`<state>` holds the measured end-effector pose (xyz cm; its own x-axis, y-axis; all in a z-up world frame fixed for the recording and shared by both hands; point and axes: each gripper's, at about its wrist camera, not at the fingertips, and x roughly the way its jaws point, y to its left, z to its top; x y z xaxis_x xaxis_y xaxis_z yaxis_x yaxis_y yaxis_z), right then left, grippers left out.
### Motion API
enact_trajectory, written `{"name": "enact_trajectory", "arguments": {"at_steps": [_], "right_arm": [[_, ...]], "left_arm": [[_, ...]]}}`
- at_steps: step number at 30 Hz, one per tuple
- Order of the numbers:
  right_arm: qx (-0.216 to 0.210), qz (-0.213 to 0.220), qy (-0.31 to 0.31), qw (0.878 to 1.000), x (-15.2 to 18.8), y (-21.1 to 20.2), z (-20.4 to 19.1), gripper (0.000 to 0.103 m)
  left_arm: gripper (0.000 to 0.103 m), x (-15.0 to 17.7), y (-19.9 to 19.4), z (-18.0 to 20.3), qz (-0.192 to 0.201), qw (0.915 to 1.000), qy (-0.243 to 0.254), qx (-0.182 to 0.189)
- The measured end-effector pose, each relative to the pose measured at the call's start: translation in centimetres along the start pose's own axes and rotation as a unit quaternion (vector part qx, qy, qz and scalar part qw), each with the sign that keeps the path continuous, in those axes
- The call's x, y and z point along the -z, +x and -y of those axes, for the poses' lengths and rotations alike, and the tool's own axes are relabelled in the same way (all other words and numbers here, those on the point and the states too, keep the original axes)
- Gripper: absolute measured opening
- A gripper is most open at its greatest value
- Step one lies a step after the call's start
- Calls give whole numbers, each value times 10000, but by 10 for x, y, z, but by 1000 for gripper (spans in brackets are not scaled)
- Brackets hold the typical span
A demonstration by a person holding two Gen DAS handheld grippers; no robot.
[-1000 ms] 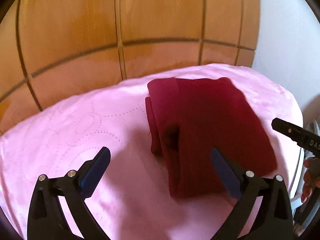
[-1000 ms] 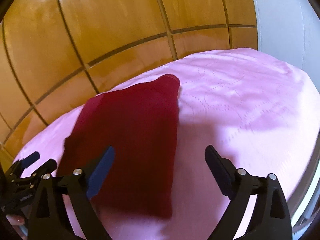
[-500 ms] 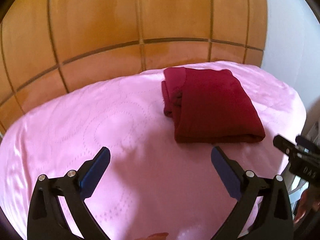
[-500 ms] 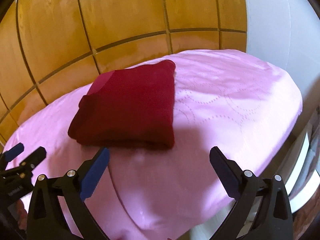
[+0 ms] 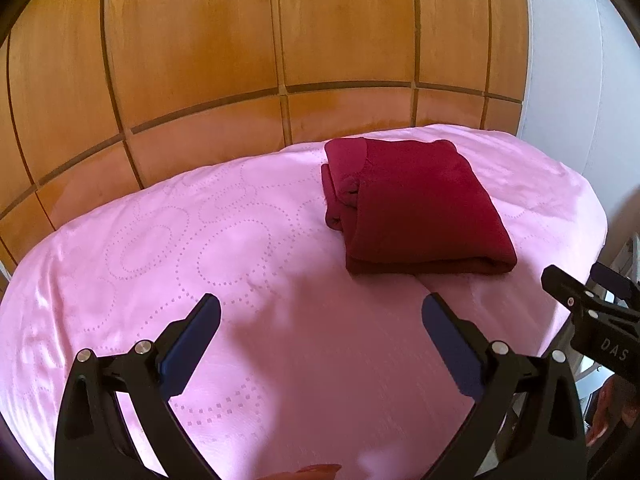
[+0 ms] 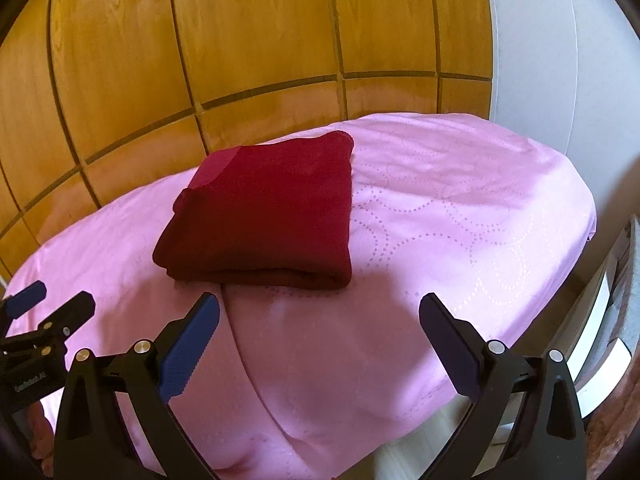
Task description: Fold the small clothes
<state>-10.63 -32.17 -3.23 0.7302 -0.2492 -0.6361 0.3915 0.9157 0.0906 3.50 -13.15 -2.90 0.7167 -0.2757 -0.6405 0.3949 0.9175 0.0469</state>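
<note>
A dark red garment point(image 5: 412, 208) lies folded into a compact rectangle on the pink cloth point(image 5: 200, 248), toward its far right in the left wrist view; it also shows in the right wrist view point(image 6: 264, 216). My left gripper point(image 5: 320, 332) is open and empty, held back from the garment over bare pink cloth. My right gripper point(image 6: 320, 332) is open and empty, just short of the garment's near folded edge. Each gripper shows at the edge of the other's view, the right one point(image 5: 588, 308) and the left one point(image 6: 44, 320).
A wooden panelled wall point(image 5: 280, 40) stands right behind the pink-covered surface. A white wall point(image 6: 540, 60) is at the right. The surface's right edge point(image 6: 588, 232) drops to white furniture and floor.
Both grippers have drawn back and up from the folded garment, which now lies farther off and still. Both stayed open.
</note>
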Motion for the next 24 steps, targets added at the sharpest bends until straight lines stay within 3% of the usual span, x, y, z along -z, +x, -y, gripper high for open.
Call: {"name": "enact_trajectory", "arguments": {"at_steps": [24], "right_arm": [[28, -6, -11, 10000, -5, 2, 6, 99]], "left_arm": [[101, 1, 1, 5, -82, 9999, 19, 69]]}}
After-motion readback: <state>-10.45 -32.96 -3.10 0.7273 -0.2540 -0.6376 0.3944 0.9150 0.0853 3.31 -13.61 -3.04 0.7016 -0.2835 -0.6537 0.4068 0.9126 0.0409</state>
